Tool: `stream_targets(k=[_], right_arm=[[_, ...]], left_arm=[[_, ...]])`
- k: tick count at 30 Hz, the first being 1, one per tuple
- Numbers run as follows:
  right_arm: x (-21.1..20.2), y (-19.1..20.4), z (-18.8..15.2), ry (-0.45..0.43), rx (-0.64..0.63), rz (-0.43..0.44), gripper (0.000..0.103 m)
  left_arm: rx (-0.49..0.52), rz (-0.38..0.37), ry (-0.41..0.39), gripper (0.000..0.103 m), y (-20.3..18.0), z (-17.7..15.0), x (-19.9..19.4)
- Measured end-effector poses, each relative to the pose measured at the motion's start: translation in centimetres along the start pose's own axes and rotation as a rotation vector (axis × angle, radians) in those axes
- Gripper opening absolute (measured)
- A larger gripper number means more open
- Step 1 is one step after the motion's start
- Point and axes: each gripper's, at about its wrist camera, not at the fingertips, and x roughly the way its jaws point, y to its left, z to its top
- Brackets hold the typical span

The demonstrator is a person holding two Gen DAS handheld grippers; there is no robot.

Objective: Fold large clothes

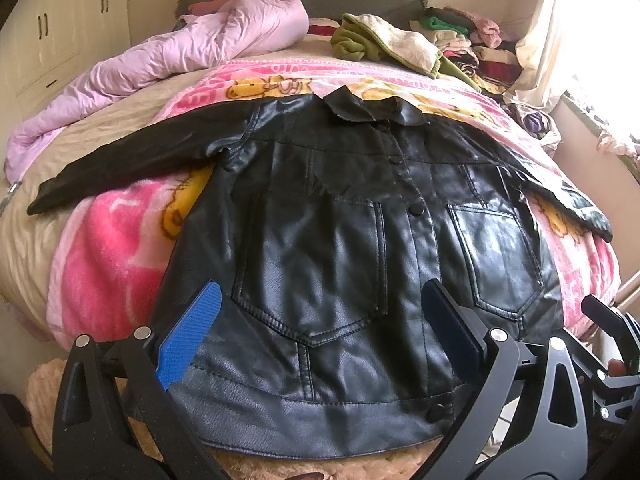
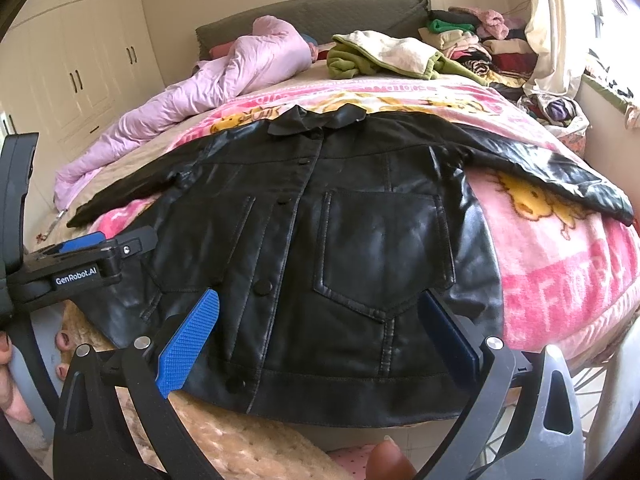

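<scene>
Over the hem: left gripper (image 1: pixel 322 328) spread wide, blue pads (image 1: pixel 191 332) empty, hovering low; right gripper (image 2: pixel 320 330) alongside, equally wide, gripping nothing. Beyond, jacket (image 1: pixel 340 248) flat, face-up on pink blanket (image 1: pixel 116 252), sleeves splayed.

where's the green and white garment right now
In both wrist views the green and white garment lies crumpled at the far end of the bed, right of the lilac quilt and beyond the black jacket.
</scene>
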Motion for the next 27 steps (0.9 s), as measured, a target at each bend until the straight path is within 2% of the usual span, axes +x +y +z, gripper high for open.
stream_targets(k=[13,17,22,27], right_arm=[[1.0,0.6,1.9,-0.004,-0.007,0.047,0.099],[1.5,0.3,3.1,-0.001,0.012,0.066,0.099],[1.6,0.5,4.7,-0.043,-0.012,0.054,0.099],[2.1,0.4,6.3,-0.058,-0.009,0.066,0.099]], left_arm=[[-0.019,-0.001,0.002,0.094,0.5,1.6,0.7],[-0.031,0.000,0.004,0.094,1.0,3.1,1.2],[-0.030,0.020,-0.005,0.094,0.9,4.8,1.5],[-0.024,0.002,-0.004,0.094,0.5,6.9,1.7]])
